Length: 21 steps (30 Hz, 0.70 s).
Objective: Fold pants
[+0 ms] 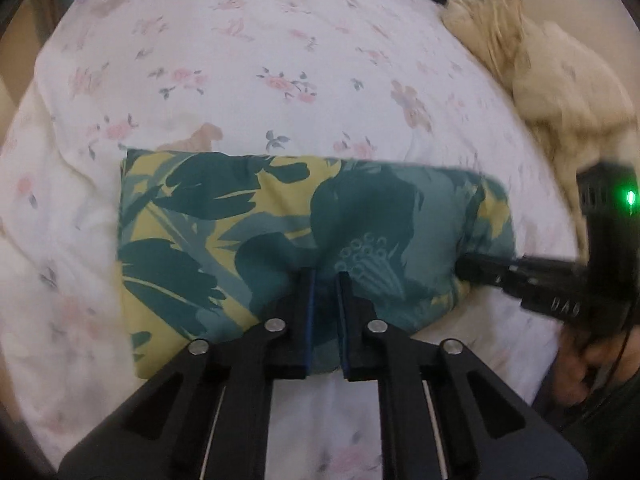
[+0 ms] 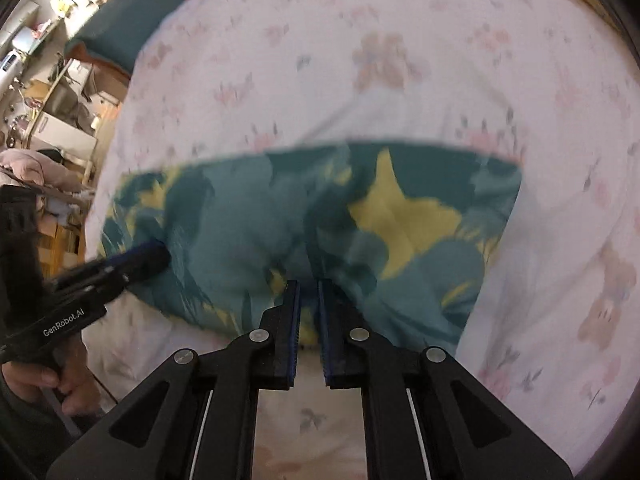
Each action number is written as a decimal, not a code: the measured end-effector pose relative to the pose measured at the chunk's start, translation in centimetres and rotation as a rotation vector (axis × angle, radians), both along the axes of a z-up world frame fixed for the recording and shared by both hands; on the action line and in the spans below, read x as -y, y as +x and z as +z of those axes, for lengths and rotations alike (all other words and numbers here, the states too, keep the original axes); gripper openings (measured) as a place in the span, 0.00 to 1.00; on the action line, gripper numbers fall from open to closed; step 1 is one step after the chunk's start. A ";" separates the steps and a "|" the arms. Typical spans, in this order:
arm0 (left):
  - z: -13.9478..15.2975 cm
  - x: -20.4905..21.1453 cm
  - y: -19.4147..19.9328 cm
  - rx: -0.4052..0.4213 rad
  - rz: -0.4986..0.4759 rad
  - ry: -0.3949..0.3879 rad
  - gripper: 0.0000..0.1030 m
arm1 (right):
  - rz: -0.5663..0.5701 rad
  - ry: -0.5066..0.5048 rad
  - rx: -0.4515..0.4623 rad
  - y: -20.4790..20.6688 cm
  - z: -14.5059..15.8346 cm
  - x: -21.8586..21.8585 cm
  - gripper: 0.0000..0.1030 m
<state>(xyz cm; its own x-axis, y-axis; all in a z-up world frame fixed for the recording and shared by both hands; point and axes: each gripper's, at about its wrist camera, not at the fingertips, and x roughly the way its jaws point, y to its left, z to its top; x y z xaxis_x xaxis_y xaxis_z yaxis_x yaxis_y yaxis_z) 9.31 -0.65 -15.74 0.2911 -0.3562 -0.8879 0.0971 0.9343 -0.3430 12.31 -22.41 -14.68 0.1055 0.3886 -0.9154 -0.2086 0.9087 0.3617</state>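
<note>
Pants [image 1: 256, 232], folded into a compact teal-and-yellow rectangle, lie on the floral bedsheet [image 1: 240, 60] near the bed's front edge, and both tools sit over the packet's near edge. In the left wrist view the left hand-held gripper [image 1: 325, 276] has its blue-lined jaws drawn almost together, with printed cloth showing in the narrow gap; whether the pads truly pinch a fold or merely rest on it I cannot tell. The right hand-held gripper [image 2: 309, 284] stands the same way in its own view, nearly clenched at the near hem, cloth visible between the fingers (the picture is blurred, so a firm grip is not certain). Judging from the tidy shape, the folding looks close to finished, and the step in hand seems to be the last fold or the settling of it. The next move probably calls for pressing the packet flat and letting go without dragging the top layer askew. Each view catches the other tool from the side: the left view shows the right hand-held gripper with its tip at the packet's right end, a green light on its body and a hand [image 1: 592, 372] behind it, plus a cream blanket [image 1: 540, 80] heaped toward the bed's far right corner. Only the right view shows the cluttered shelves [image 2: 52, 92] beyond the bed's left edge.
</note>
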 end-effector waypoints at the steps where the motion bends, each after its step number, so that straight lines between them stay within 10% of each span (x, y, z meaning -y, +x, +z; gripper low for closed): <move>1: 0.3 -0.2 0.1 -0.007 -0.001 0.002 0.08 | 0.004 -0.012 0.000 -0.2 0.1 -0.1 0.08; 7: 4.0 -4.5 0.5 0.103 0.176 0.061 0.07 | -0.040 0.107 0.131 -0.7 5.0 0.5 0.13; 10: 1.7 -5.7 0.8 -0.018 0.261 -0.032 0.03 | -0.033 0.094 0.199 -0.1 5.2 -0.8 0.13; 18: -1.6 -6.4 -1.2 -0.071 0.317 0.196 0.09 | -0.122 -0.081 0.078 0.0 0.7 2.6 0.00; 21: -1.7 -7.8 -1.6 -0.081 0.349 0.160 0.08 | -0.183 -0.044 -0.034 0.3 -0.8 5.3 0.00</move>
<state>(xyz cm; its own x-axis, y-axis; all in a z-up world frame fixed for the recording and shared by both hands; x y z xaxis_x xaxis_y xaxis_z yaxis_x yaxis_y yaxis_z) 7.71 7.11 -17.48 0.2969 -0.1032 -0.9493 -0.2574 0.9487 -0.1836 12.64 -27.67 -15.50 0.1390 0.3249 -0.9355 -0.0263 0.9455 0.3245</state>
